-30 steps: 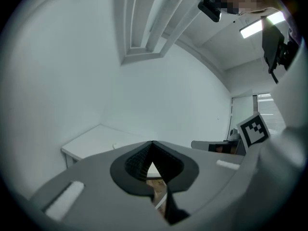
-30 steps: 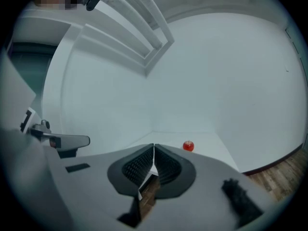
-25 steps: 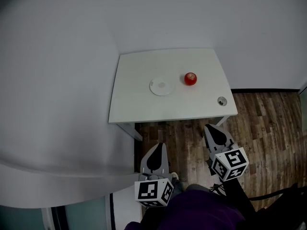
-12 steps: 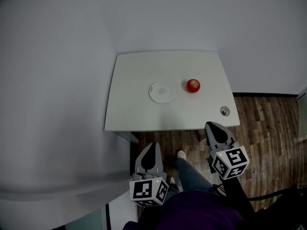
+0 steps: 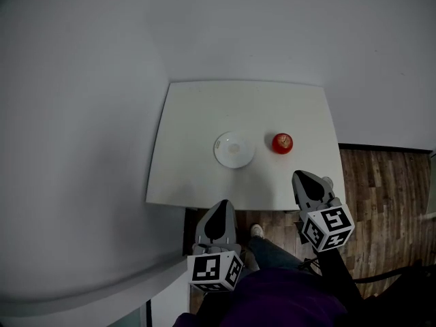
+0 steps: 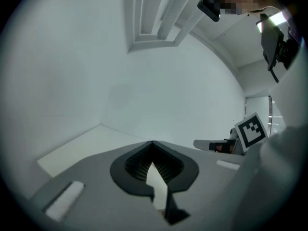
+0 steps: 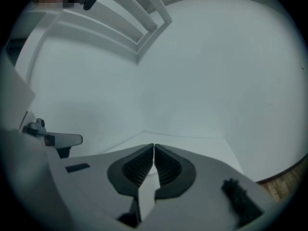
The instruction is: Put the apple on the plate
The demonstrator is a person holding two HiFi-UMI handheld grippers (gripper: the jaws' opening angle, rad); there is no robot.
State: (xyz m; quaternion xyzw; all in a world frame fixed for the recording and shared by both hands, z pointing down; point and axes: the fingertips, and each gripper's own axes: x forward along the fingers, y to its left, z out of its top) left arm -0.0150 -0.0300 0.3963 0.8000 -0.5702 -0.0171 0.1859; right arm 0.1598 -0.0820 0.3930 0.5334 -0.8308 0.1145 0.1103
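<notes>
A red apple sits on the white table, right of a small white plate; the two stand apart. Both grippers hang below the table's near edge, over the floor. My left gripper is shut and empty, short of the plate. My right gripper is also shut and empty, just short of the table's front right corner. In the left gripper view the shut tips point at the table's far side. The right gripper view shows shut tips over the white tabletop. Neither gripper view shows the apple or the plate.
White walls close in behind and to the left of the table. Wooden floor lies to the right and under the table. The person's leg and shoe show between the grippers. A small round metal fitting sits near the table's front right corner, mostly behind my right gripper.
The table, plate and apple have come nearer and lower in the head view as the person stepped forward. Both grippers now reach the table's near edge, still shut.
</notes>
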